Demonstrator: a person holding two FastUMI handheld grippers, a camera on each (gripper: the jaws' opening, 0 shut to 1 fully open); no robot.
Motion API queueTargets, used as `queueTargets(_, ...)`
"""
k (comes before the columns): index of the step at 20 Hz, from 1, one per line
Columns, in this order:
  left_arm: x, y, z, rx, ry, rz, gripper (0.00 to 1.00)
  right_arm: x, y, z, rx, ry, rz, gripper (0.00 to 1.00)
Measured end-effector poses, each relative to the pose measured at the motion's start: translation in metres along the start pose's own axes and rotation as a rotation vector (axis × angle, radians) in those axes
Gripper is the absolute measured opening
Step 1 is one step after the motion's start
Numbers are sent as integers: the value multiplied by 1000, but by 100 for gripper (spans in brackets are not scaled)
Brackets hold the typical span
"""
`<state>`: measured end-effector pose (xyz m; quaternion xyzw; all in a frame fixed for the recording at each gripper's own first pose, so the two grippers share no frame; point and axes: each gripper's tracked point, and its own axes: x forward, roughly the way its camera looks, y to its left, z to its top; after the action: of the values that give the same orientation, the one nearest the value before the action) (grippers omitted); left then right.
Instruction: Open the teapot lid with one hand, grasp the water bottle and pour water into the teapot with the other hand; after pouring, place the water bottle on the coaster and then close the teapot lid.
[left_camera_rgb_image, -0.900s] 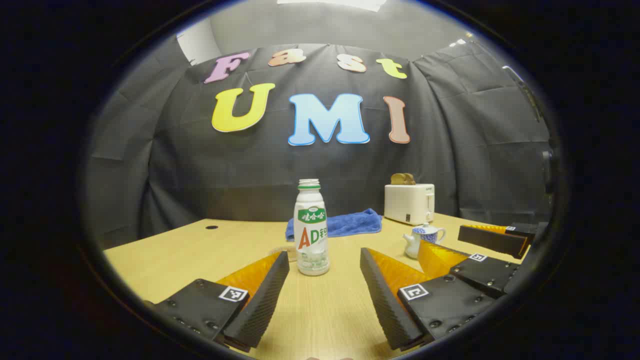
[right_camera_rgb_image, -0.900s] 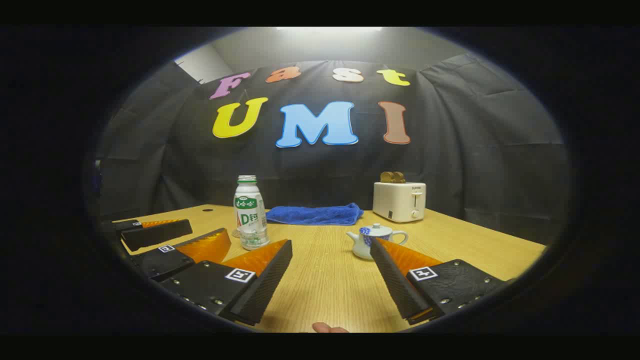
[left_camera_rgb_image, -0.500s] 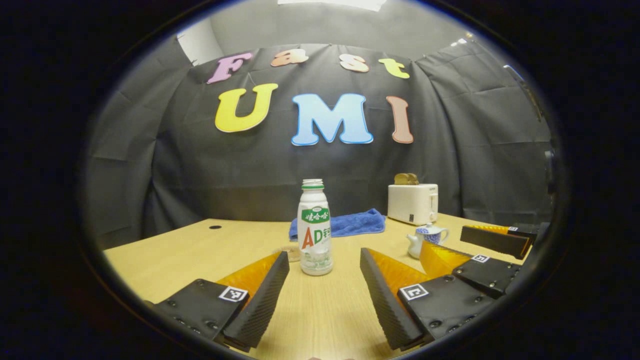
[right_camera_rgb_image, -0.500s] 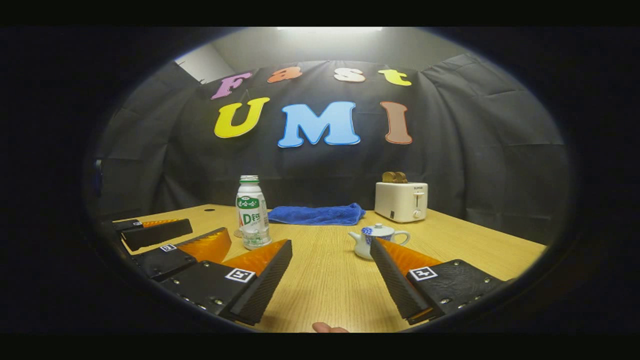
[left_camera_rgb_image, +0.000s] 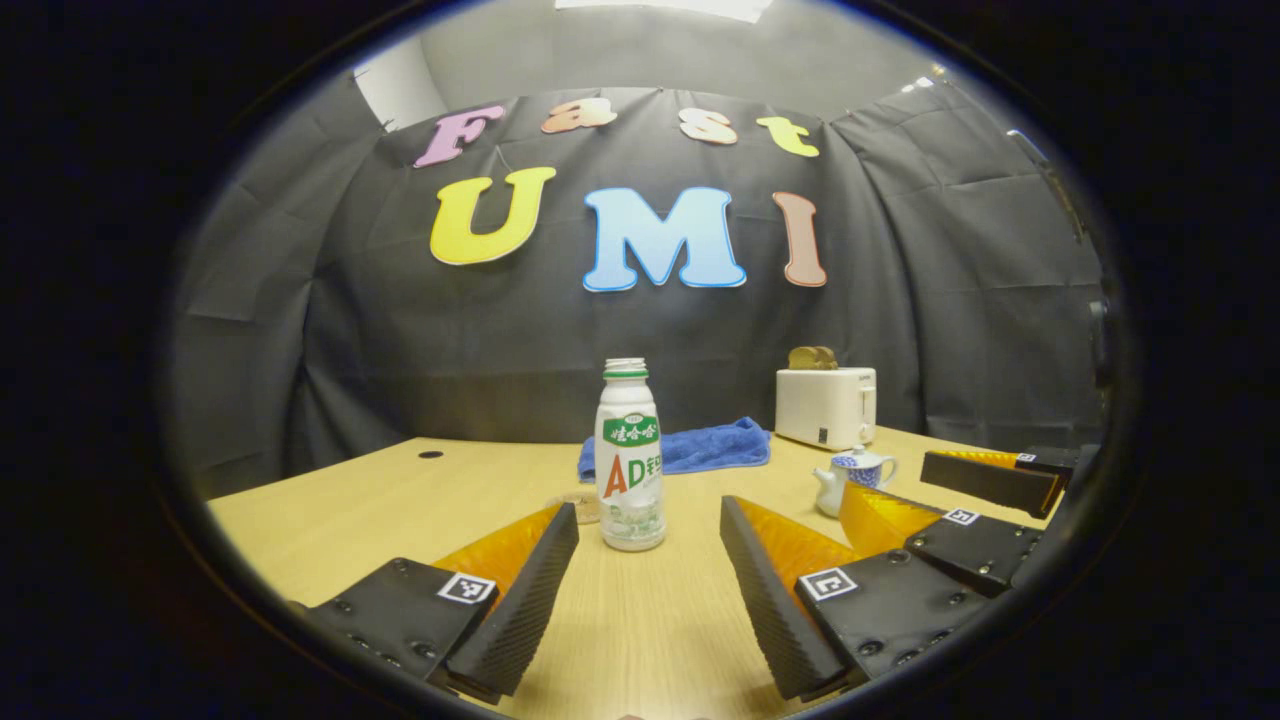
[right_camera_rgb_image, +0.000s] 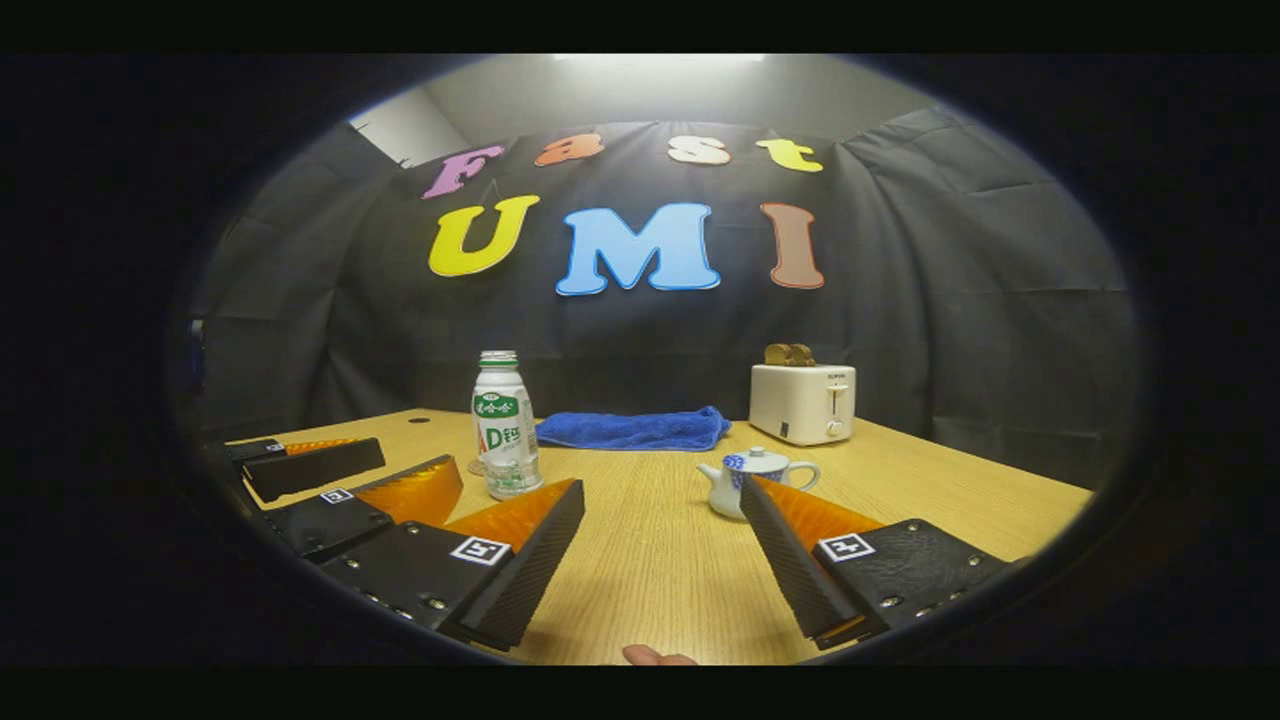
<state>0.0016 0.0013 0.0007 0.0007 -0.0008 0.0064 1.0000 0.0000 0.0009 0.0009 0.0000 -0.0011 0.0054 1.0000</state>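
Both grippers hover low over the wooden table (left_camera_rgb_image: 330, 500), their fingers spread wide and holding nothing. The left gripper (left_camera_rgb_image: 648, 560) faces the water bottle (left_camera_rgb_image: 629, 455), which stands upright just beyond its fingertips. The right gripper (right_camera_rgb_image: 665, 545) is aimed near the small teapot (right_camera_rgb_image: 745, 480), lid on. Behind lie a blue towel (right_camera_rgb_image: 630, 430) and a white toaster (right_camera_rgb_image: 802, 402) against the black cloth wall.

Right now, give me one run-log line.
left gripper: open, facing bottle | right gripper: open, near teapot | lid: on | nothing grasped
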Motion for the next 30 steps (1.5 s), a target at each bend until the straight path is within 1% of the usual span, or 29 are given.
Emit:
queueTargets(8, 0, 0, 0, 1, 3, -3, 99, 1, 1, 0, 1, 2, 3, 96)
queueTargets(10, 0, -6, 0, 2, 3, -31, 100, 1, 1, 0, 2, 3, 18, 96)
queueTargets(12, -1, -15, 2, -1, 2, -89, 100, 4, 2, 1, 11, 0, 31, 96)
queueTargets(13, -2, -16, 3, -3, -7, -96, 100, 6, 2, 1, 17, 1, 38, 94)
queueTargets(15, 2, -19, 3, -2, -5, -110, 99, 17, -5, 3, 40, 3, 39, 94)
queueTargets(17, 8, -19, 3, 0, 0, -106, 99, 25, -16, 0, 35, 21, 24, 94)
queueTargets(20, 27, -17, 5, 15, 18, -101, 99, 38, -36, 7, 34, 27, 2, 94)
queueTargets(22, 35, -14, 14, 21, 16, -94, 99, 53, -50, 11, 43, 38, -20, 94)
queueTargets(24, 40, -8, 30, 32, -14, -83, 99, 70, -62, 12, 54, 55, -33, 94)
queueTargets(27, 61, 4, 47, 59, -35, -57, 99, 92, -73, 11, 49, 86, -52, 94)
queueTargets(28, 70, 7, 46, 47, -29, -58, 99, 101, -75, 9, 44, 95, -56, 94)
queueTargets(29, 78, 9, 45, 29, -20, -60, 94, 108, -78, 9, 34, 102, -63, 94)
queueTargets(30, 84, 12, 44, 13, -9, -58, 95, 113, -79, 8, 28, 112, -67, 94)
